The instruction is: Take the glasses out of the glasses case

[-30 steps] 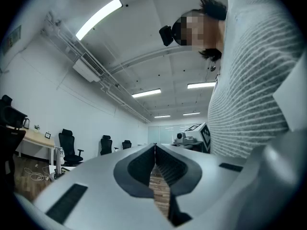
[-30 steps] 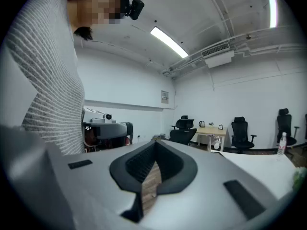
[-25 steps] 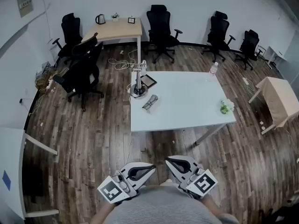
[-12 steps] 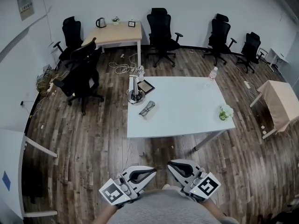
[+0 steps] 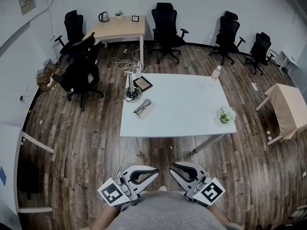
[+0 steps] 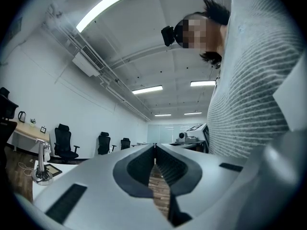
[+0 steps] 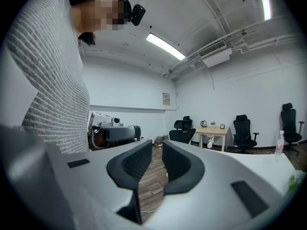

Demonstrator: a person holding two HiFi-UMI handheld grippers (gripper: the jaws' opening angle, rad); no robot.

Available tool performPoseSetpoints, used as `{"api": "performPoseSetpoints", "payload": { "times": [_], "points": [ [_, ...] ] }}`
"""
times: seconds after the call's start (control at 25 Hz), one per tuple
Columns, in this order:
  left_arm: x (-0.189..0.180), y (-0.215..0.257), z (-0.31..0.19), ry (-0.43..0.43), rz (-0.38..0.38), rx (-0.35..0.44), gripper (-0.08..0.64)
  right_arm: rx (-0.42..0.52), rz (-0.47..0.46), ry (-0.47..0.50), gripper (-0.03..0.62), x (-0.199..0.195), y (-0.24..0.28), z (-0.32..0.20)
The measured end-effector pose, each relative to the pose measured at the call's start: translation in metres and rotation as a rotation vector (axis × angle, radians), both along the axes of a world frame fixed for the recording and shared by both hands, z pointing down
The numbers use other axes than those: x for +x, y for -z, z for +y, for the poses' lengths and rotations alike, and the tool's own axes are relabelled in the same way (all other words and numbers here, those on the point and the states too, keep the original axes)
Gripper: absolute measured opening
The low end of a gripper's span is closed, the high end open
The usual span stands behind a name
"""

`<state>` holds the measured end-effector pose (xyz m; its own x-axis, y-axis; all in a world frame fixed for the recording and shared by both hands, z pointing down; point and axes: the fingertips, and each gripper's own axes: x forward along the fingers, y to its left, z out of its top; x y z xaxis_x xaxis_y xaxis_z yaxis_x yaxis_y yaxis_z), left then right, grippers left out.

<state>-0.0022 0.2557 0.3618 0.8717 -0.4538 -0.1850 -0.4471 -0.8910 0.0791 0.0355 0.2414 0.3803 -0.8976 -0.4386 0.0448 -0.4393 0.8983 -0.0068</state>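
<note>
A grey glasses case (image 5: 142,107) lies on the left part of the white table (image 5: 192,109), far ahead of both grippers. I cannot tell whether the case is open or what it holds. Both grippers are held close to the person's body at the bottom of the head view, over the wooden floor. My left gripper (image 5: 156,169) (image 6: 154,147) is shut, tips touching, with nothing in it. My right gripper (image 5: 171,166) (image 7: 157,148) shows a narrow gap between its pads, with only floor behind it.
On the table stand a metal stand (image 5: 130,87), a framed tablet (image 5: 143,84), a bottle (image 5: 216,73) and a small plant (image 5: 224,115). Black office chairs (image 5: 79,73) and a wooden desk (image 5: 120,28) lie beyond. A small table (image 5: 290,107) is at the right.
The table and case have shifted left and slightly nearer in the head view as the person moves. Both grippers keep their pose against the body.
</note>
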Motion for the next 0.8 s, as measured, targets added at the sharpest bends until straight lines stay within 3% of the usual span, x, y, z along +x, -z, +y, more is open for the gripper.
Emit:
{"api": "performPoseSetpoints", "payload": {
  "times": [0.24,0.48,0.8],
  "points": [
    [0.019,-0.012,-0.008,0.047,-0.003,-0.018,0.014,-0.035,0.004,0.005,0.097,0.027,-0.014,-0.014],
    [0.017,-0.02,-0.04,0.054,-0.012,-0.029,0.014,-0.031,-0.031,0.026,0.098,0.02,-0.015,-0.044],
    [-0.004,-0.016,-0.117,0.015,-0.046,-0.002,0.014,-0.032,-0.028,0.003,0.098,-0.005,-0.014,-0.13]
  ]
}}
